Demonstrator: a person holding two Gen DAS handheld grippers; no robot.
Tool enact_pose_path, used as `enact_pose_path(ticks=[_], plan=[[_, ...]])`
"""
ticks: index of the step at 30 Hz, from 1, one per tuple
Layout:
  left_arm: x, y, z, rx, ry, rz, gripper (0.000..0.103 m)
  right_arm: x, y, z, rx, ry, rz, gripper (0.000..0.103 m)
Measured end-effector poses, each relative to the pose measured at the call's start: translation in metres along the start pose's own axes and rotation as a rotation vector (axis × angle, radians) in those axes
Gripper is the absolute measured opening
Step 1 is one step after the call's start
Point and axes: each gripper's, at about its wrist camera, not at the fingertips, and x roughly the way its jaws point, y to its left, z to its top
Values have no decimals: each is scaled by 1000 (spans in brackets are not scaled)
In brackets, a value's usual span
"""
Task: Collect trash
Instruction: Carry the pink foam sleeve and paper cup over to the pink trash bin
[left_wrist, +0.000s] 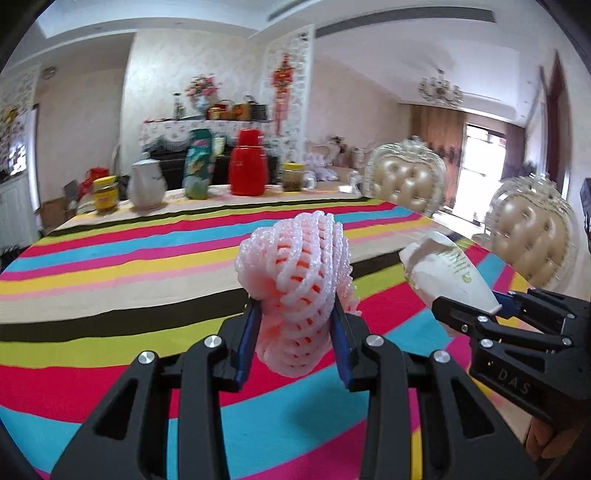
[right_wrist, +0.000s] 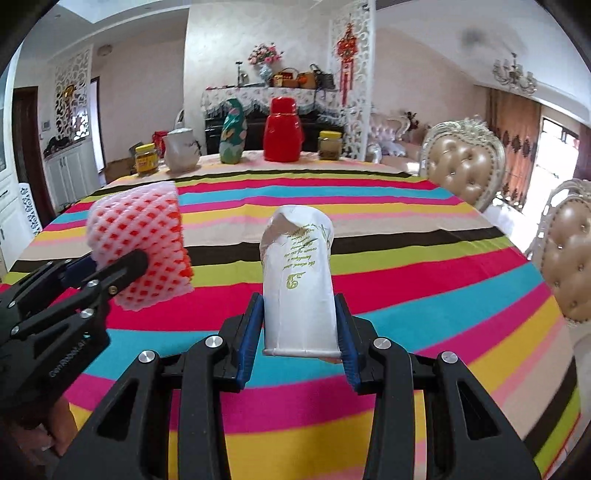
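The left gripper (left_wrist: 295, 325) is pinching a pink foam fruit net (left_wrist: 295, 291), lifting it clear of the striped tablecloth (left_wrist: 110, 258); beside it, the right gripper (right_wrist: 300, 325) is squeezing a crumpled paper cup (right_wrist: 297, 280), apparently both headed for disposal.

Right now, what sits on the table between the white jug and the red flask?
A green packet stands between the jug and the flask; both views show it.
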Motion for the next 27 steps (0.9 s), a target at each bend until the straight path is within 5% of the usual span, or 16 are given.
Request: enact_pose_path(ticks=[16, 27], plan=[[-33, -80, -20, 230, -35, -154, 35, -105, -71, -57, 203, -56, -92, 38], [-53, -117, -40, 328, -7, -183, 35, -143, -97, -89, 233, -72, -112, 38]])
